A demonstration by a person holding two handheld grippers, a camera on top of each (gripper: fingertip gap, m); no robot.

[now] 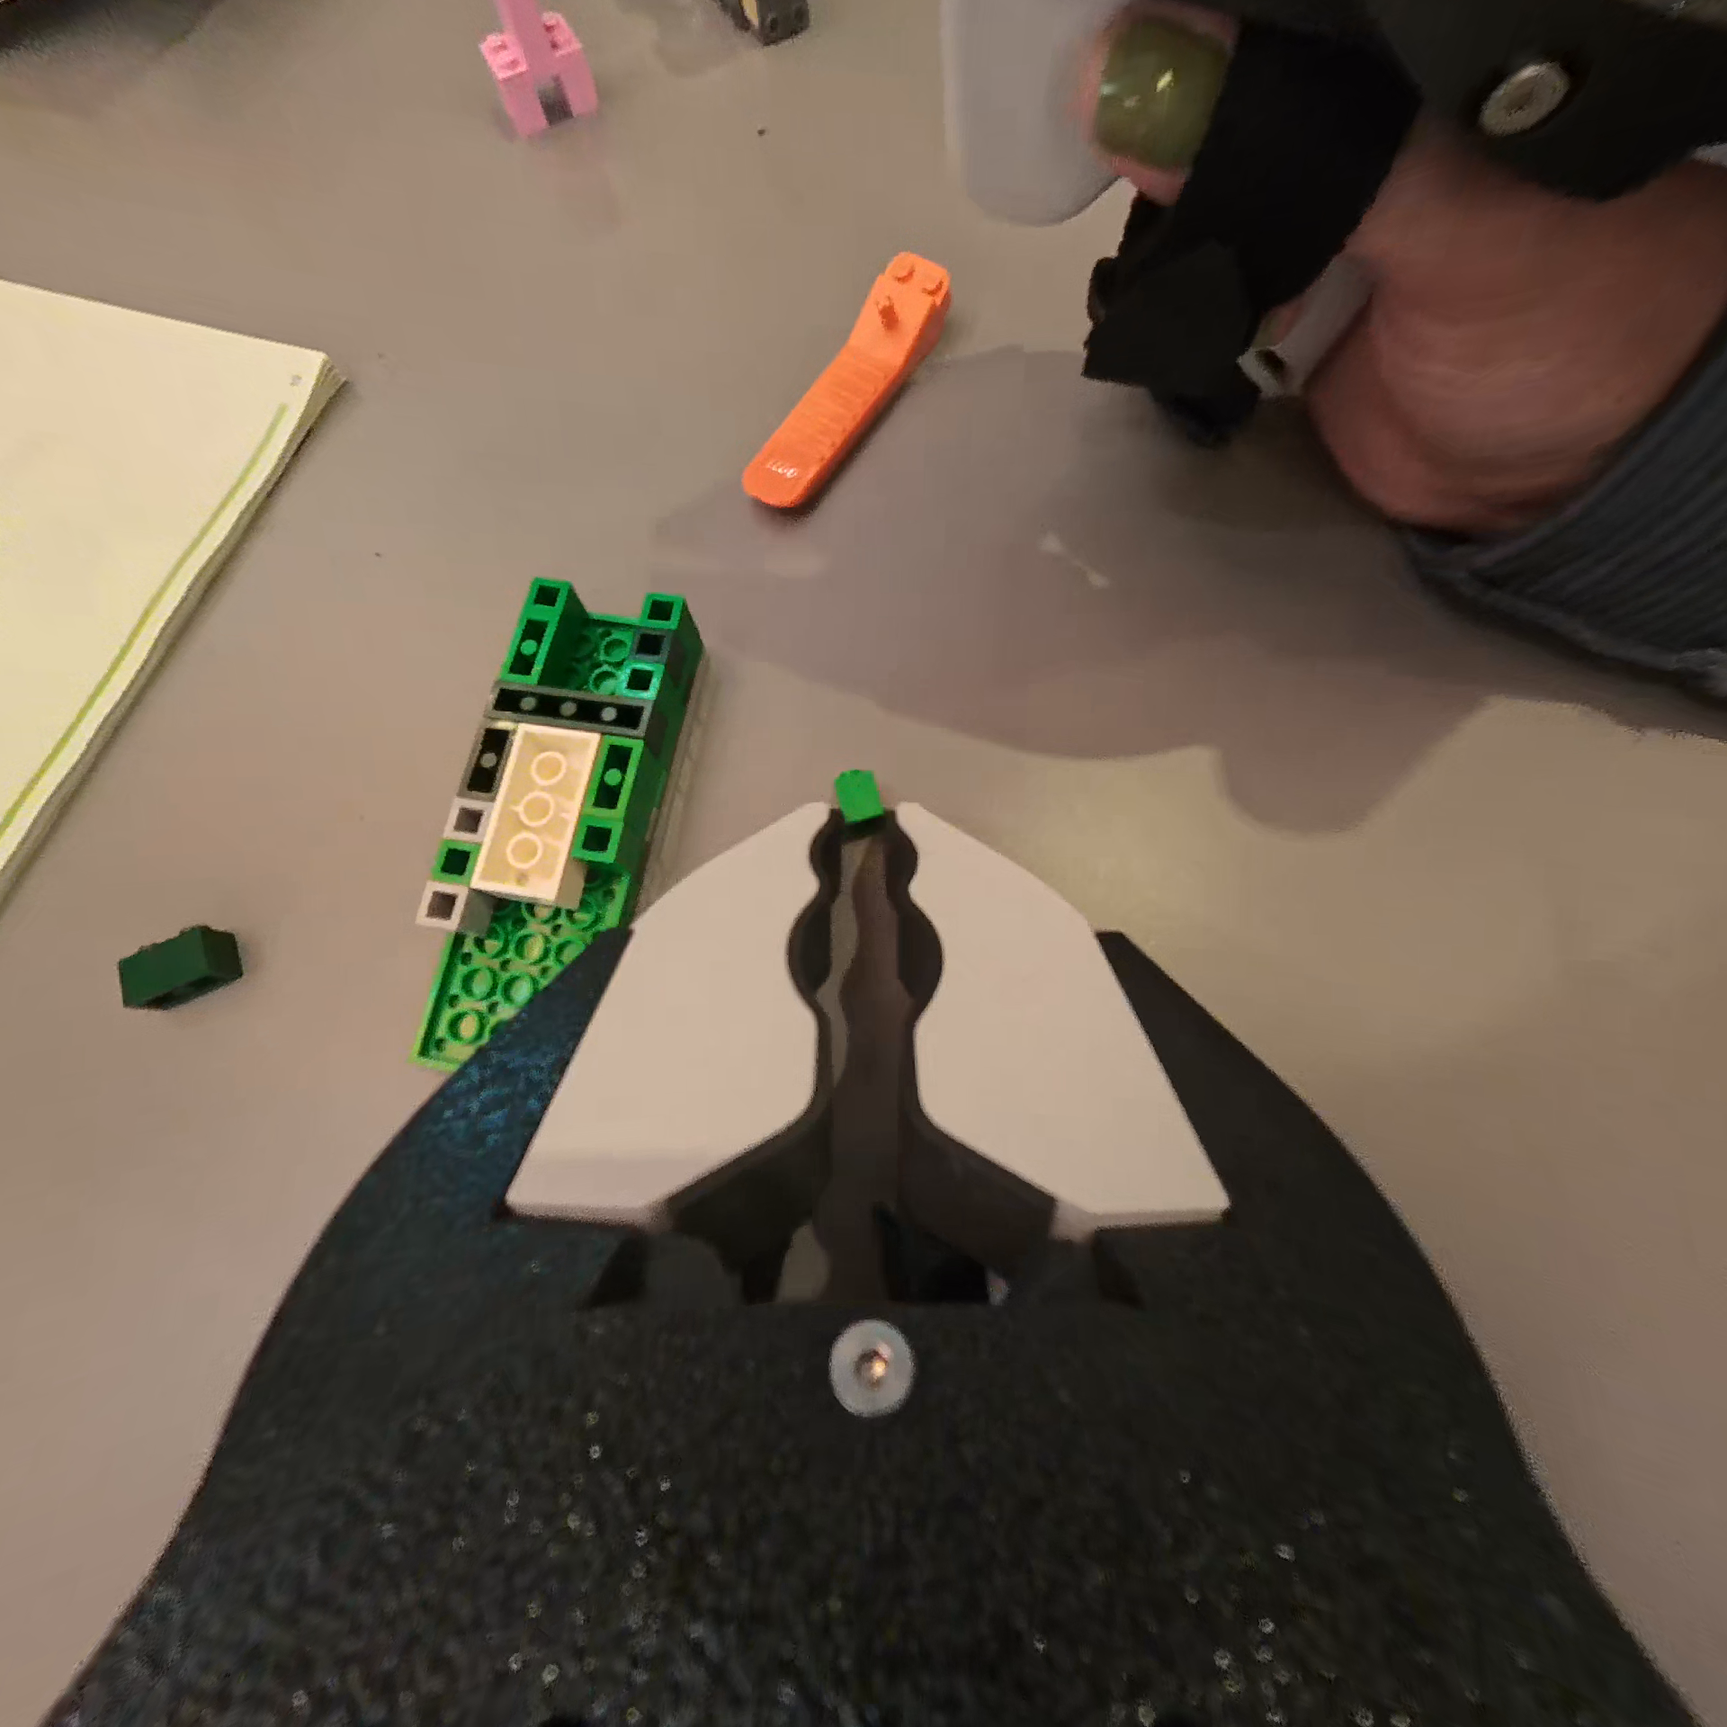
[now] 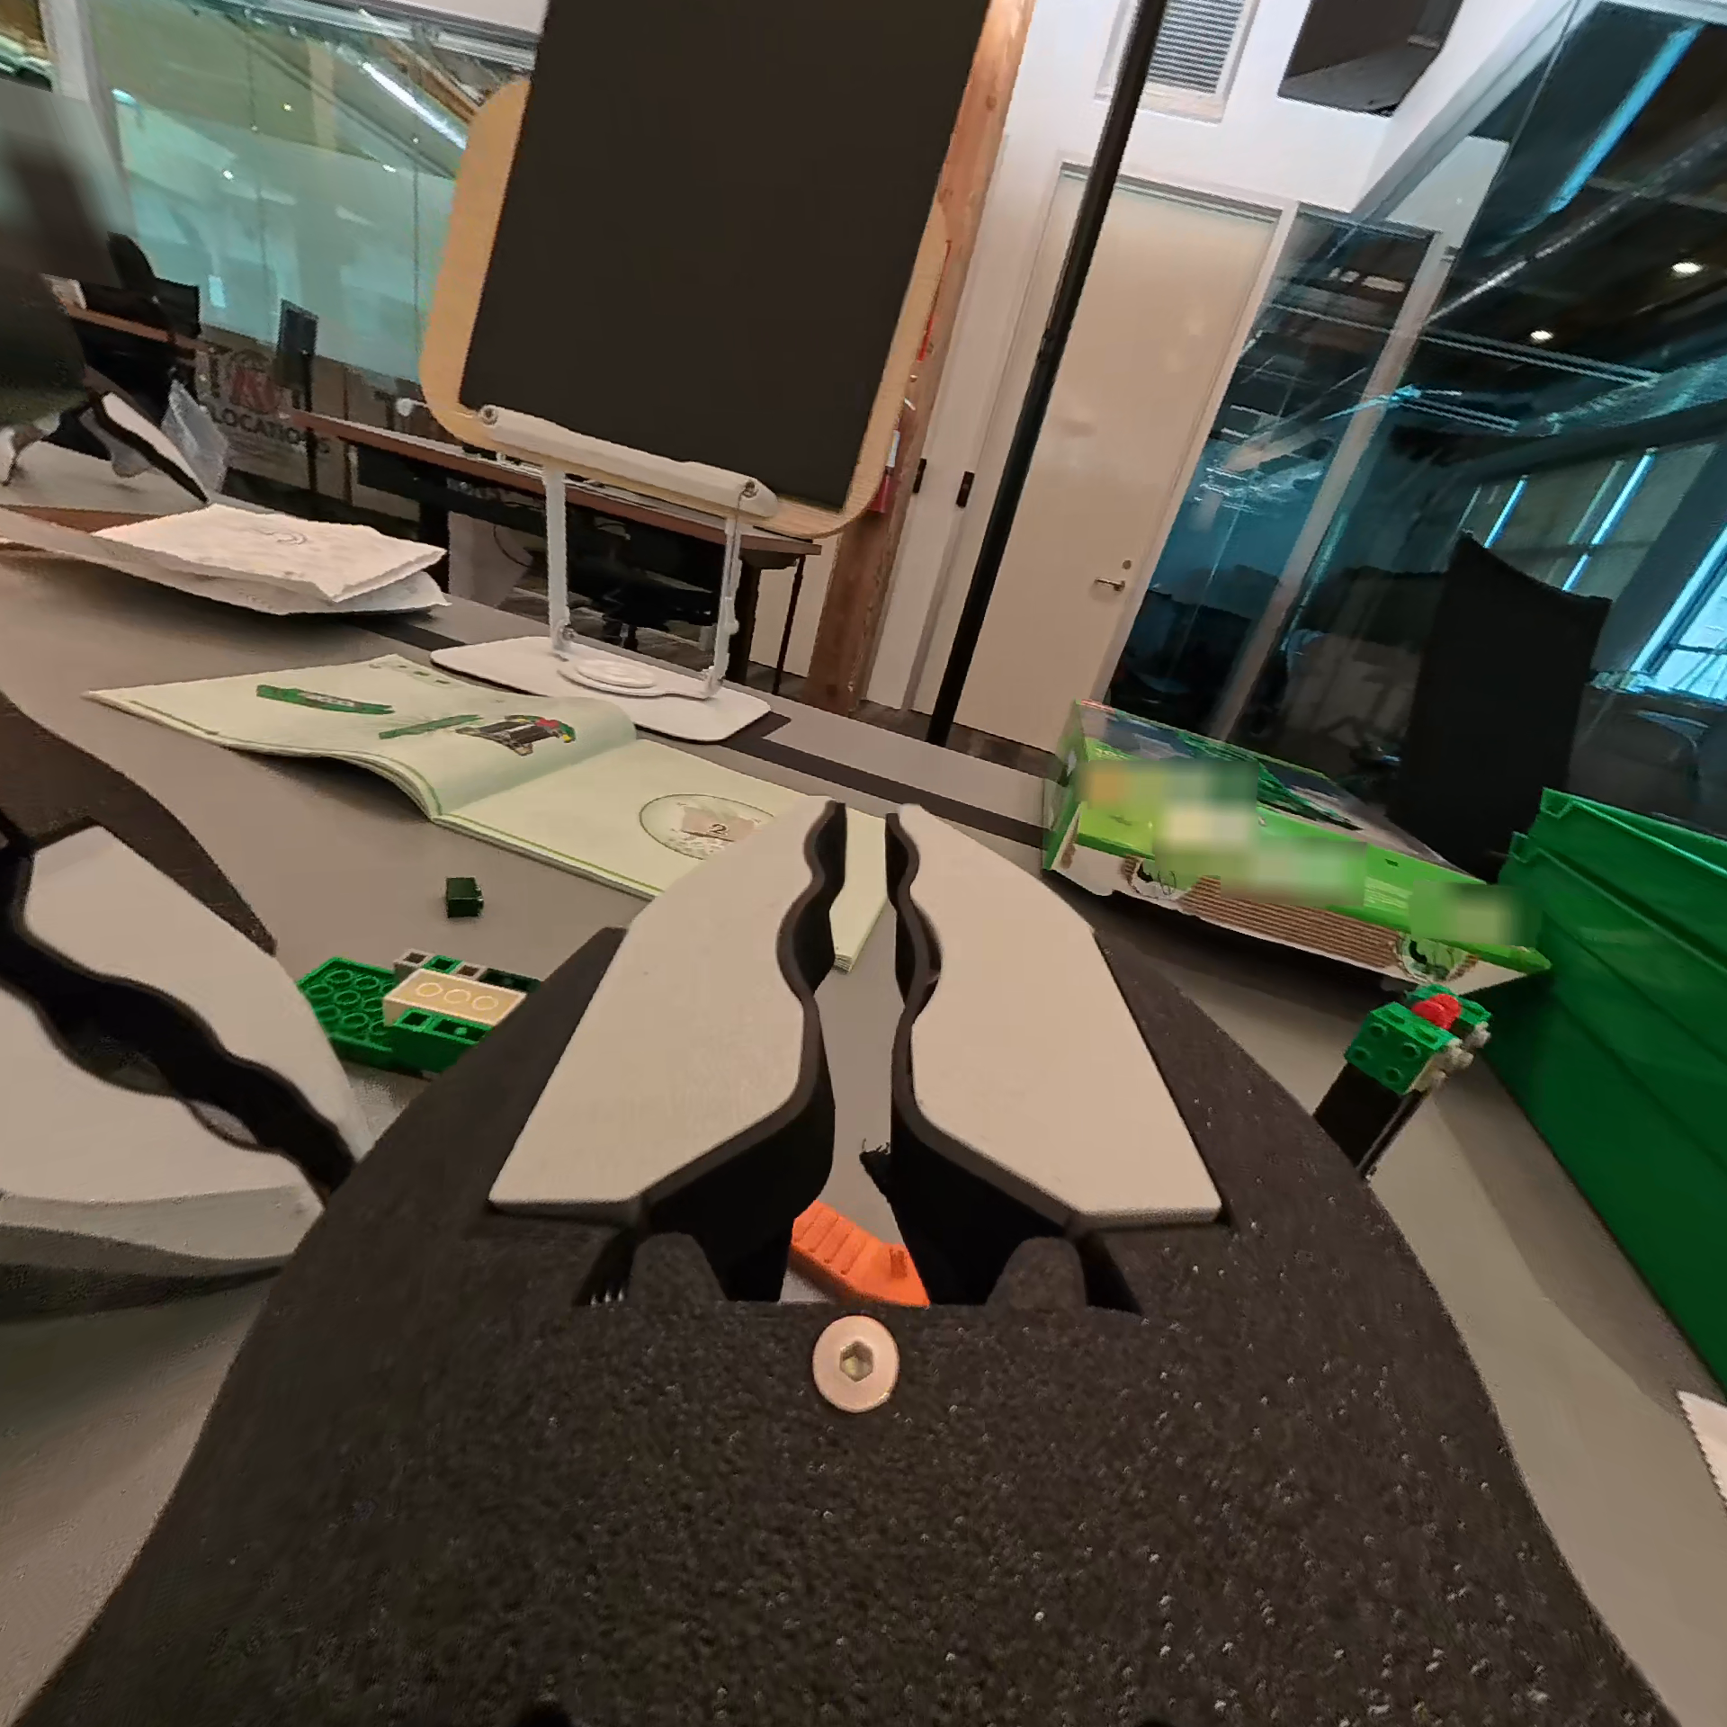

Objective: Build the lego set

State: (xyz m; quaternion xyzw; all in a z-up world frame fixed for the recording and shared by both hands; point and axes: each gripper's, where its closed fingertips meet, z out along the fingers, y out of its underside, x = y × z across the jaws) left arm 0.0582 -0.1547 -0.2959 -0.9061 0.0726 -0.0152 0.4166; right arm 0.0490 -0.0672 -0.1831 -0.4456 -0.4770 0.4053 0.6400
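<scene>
Your left hand-held gripper [image 1: 864, 822] is closed on one small bright green brick [image 1: 858, 796], pinched at the very tips above the grey tabletop [image 1: 1028, 934]. Just to its left lies the one partly built green assembly [image 1: 551, 813], a tan three-stud brick on top, its near end hidden behind your gripper's body. One dark green brick [image 1: 179, 967] sits apart, farther left, near the open instruction booklet [image 1: 121, 523]. One orange brick separator [image 1: 846, 383] lies ahead, and one pink build [image 1: 537, 70] stands beyond.

Your right hand-held gripper [image 2: 864, 827] is slightly open and holds nothing. Past it stand one set box [image 2: 1262, 860], a green bin [image 2: 1626, 1028] and one small green-and-red build [image 2: 1416, 1037].
</scene>
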